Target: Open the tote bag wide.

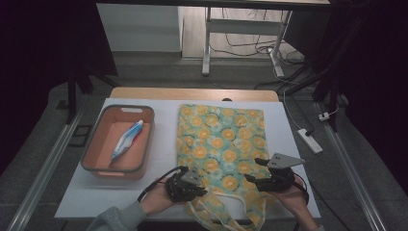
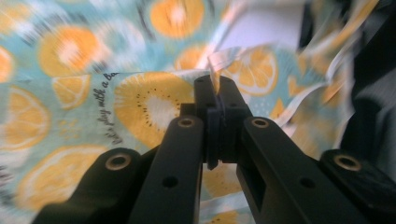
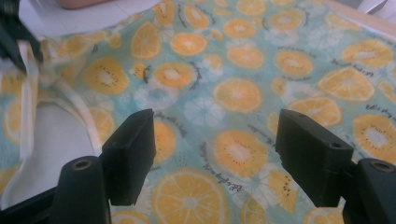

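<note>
The fruit-print tote bag (image 1: 221,144) lies flat at the middle of the desk (image 1: 163,134), its handles at the near edge. The left gripper (image 1: 185,185) has its jaws clamped on the bag's hem; the right gripper (image 1: 274,178) hovers over the bag's near right corner, jaws apart.

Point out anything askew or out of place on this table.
Little stands out. The fruit-print bag lies flat but slightly slanted on the table, its straps bunched loosely at the near edge. A tube lies diagonally in the orange bin.
</note>
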The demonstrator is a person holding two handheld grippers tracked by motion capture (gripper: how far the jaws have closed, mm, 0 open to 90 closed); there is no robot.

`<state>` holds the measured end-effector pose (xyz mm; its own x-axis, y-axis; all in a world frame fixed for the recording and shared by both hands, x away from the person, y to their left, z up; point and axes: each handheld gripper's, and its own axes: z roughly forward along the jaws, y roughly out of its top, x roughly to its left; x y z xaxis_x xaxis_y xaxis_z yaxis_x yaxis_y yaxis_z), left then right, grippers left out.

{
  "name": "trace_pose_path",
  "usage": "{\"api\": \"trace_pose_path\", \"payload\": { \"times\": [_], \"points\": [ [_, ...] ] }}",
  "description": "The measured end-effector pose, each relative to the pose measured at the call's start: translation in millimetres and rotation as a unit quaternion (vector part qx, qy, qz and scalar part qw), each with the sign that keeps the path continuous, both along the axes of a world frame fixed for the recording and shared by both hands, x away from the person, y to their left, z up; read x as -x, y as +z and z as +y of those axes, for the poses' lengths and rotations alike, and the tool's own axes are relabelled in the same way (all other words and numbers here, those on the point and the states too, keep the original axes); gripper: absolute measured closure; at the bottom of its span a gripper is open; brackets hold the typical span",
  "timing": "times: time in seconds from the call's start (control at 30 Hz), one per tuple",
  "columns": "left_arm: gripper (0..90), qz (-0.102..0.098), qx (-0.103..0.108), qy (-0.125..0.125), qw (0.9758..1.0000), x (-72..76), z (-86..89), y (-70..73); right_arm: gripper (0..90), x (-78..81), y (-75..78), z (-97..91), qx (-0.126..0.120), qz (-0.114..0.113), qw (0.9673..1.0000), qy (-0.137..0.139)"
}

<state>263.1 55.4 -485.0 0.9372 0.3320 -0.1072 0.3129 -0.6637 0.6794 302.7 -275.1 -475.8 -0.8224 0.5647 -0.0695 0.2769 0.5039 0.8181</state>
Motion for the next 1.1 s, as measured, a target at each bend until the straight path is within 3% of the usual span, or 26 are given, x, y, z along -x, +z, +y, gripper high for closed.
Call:
{"api": "trace_pose_path", "payload": {
  "times": [0.07, 0.2, 0.33, 0.37, 0.53, 0.67, 0.83, 0.93, 1.03, 1.07, 1.1],
  "points": [
    [89.0, -0.005, 0.030, 0.011, 0.9995, -1.2, 9.9, 12.7, 29.0, 4.2, 8.2, -1.6, -0.009, -0.002, 0.9999, 0.005],
    [89.0, -0.011, 0.082, 0.037, 0.9959, -4.1, 28.2, 33.4, 29.2, 9.9, 15.8, -0.6, -0.016, -0.002, 0.9997, 0.016],
    [89.0, -0.016, 0.113, 0.061, 0.9917, -8.9, 43.7, 46.0, 29.2, 20.9, 24.3, 9.7, -0.013, 0.002, 0.9989, 0.045],
    [89.0, -0.017, 0.123, 0.071, 0.9897, -11.6, 50.4, 49.8, 29.1, 28.6, 25.4, 18.7, -0.007, 0.012, 0.9976, 0.068],
    [89.0, -0.018, 0.136, 0.092, 0.9863, -17.0, 62.1, 52.7, 23.3, 46.7, 18.7, 41.7, 0.029, 0.034, 0.9934, 0.105],
    [89.0, -0.019, 0.142, 0.108, 0.9838, -21.2, 71.3, 54.0, 16.9, 53.9, 15.0, 45.6, 0.063, 0.020, 0.9940, 0.087],
    [89.0, -0.016, 0.152, 0.117, 0.9812, -23.9, 78.3, 55.7, 14.6, 49.2, 6.9, 41.9, 0.074, 0.022, 0.9948, 0.067],
    [89.0, -0.014, 0.156, 0.119, 0.9804, -24.9, 79.3, 56.3, 14.0, 38.4, -7.7, 49.8, 0.083, 0.042, 0.9927, 0.075],
    [89.0, -0.012, 0.155, 0.118, 0.9808, -25.8, 78.8, 55.9, 20.1, 31.5, -22.9, 62.4, 0.121, 0.043, 0.9879, 0.088],
    [89.0, -0.013, 0.153, 0.117, 0.9812, -25.7, 78.5, 55.8, 20.1, 31.5, -22.9, 62.4, 0.121, 0.043, 0.9879, 0.088],
    [89.0, -0.012, 0.152, 0.116, 0.9815, -25.2, 78.1, 55.7, 32.0, 25.5, -30.2, 65.6, 0.120, 0.047, 0.9880, 0.086]
  ]
}}
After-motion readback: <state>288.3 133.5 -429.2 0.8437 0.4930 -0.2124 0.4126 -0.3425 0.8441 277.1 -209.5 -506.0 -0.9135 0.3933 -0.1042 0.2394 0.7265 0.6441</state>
